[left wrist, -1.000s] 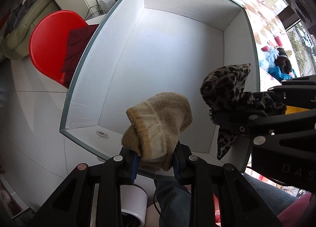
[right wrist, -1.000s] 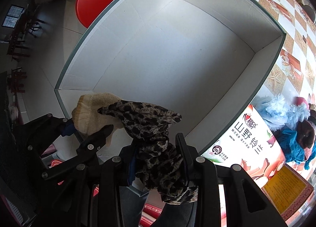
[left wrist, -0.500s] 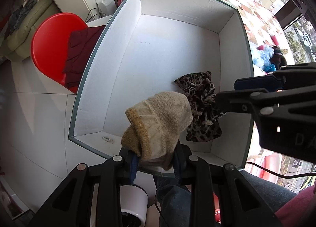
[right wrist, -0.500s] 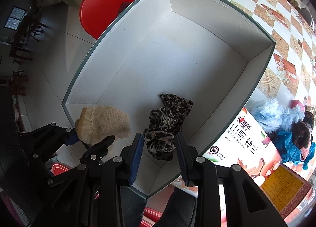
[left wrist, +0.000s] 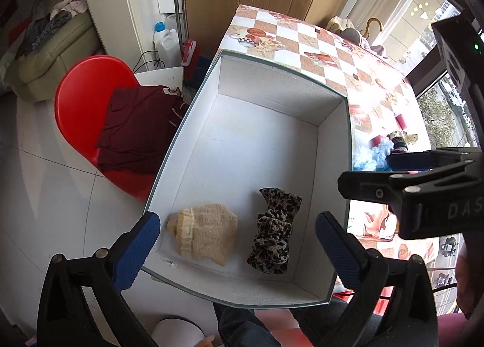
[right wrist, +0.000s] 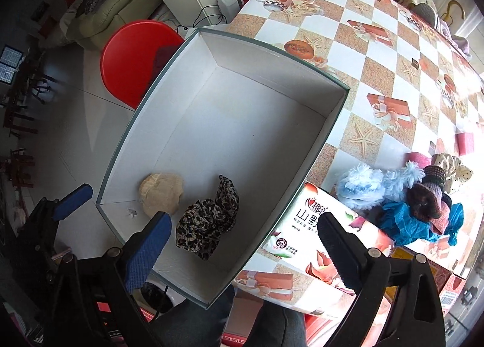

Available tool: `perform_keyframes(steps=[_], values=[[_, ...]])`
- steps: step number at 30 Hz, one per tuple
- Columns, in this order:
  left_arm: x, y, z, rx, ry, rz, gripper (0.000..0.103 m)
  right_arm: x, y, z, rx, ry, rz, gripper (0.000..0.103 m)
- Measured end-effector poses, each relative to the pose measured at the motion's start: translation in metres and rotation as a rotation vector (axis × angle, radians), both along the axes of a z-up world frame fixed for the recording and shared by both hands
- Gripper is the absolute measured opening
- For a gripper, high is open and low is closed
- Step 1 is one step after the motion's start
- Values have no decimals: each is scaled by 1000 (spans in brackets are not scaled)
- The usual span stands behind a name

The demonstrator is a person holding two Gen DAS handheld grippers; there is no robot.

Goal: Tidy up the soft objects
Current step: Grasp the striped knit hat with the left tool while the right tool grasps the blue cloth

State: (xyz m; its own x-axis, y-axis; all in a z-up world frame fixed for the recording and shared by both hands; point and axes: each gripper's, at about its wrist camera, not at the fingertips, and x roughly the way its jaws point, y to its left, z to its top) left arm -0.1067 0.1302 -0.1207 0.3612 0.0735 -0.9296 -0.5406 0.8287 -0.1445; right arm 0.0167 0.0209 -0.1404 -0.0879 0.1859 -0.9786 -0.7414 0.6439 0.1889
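While our left gripper hangs over the near end of the white box, its jaws are opening wide and nothing sits between the blue pads. Below it the beige knitted hat lies released on the box floor by the near-left corner. Our right gripper is opening too, its jaws empty, above the leopard-print scrunchie, which lies crumpled on the floor just beside the hat, apart from it. We see the box resting on the table with its checkered starfish cloth. To the right of the box lies a printed tissue pack, and beyond it a heap of soft things: fluffy light blue, bright blue, dark brown. Left of the box stands a red chair with a maroon garment draped on it.
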Motion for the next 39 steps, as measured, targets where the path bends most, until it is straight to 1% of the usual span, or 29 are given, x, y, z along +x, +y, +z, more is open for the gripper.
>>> perform_keyframes(steps=[2,3,6,8,11,12,13,15,18,21,25,30,34,37,38,39], values=[[10,1,15,1,-44,-23,103,14,-7,12,18,5,-55,98],[18,-1,20,4,-52,-44,103,21,-16,17,26,4,-84,98],[43,-12,34,12,-64,-128,103,46,-42,36,45,5,-184,98],[64,-26,39,26,-59,-194,103,65,-63,48,54,8,-263,98],[98,-54,36,62,-25,-309,103,94,-109,64,77,12,-400,98],[109,-63,34,67,-14,-346,103,104,-126,68,82,11,-446,101],[120,-72,30,66,-3,-382,103,112,-143,72,86,9,-491,102],[142,-90,24,43,17,-440,103,128,-178,79,92,-1,-583,102],[177,-117,11,-16,46,-507,103,149,-227,80,92,-18,-700,102],[213,-147,-4,-39,93,-555,103,162,-271,67,57,-12,-796,102],[256,-179,-28,-64,172,-595,103,170,-318,35,8,41,-885,102],[299,-204,-61,-93,273,-616,103,169,-352,-1,-29,110,-925,102],[321,-216,-85,-82,353,-620,101,174,-365,-16,-33,144,-930,102],[331,-222,-102,-95,423,-631,92,180,-366,-26,-31,161,-920,102],[333,-224,-108,-88,448,-634,86,184,-366,-29,-31,165,-916,102],[334,-225,-112,-85,475,-641,76,187,-365,-33,-31,170,-911,102]])
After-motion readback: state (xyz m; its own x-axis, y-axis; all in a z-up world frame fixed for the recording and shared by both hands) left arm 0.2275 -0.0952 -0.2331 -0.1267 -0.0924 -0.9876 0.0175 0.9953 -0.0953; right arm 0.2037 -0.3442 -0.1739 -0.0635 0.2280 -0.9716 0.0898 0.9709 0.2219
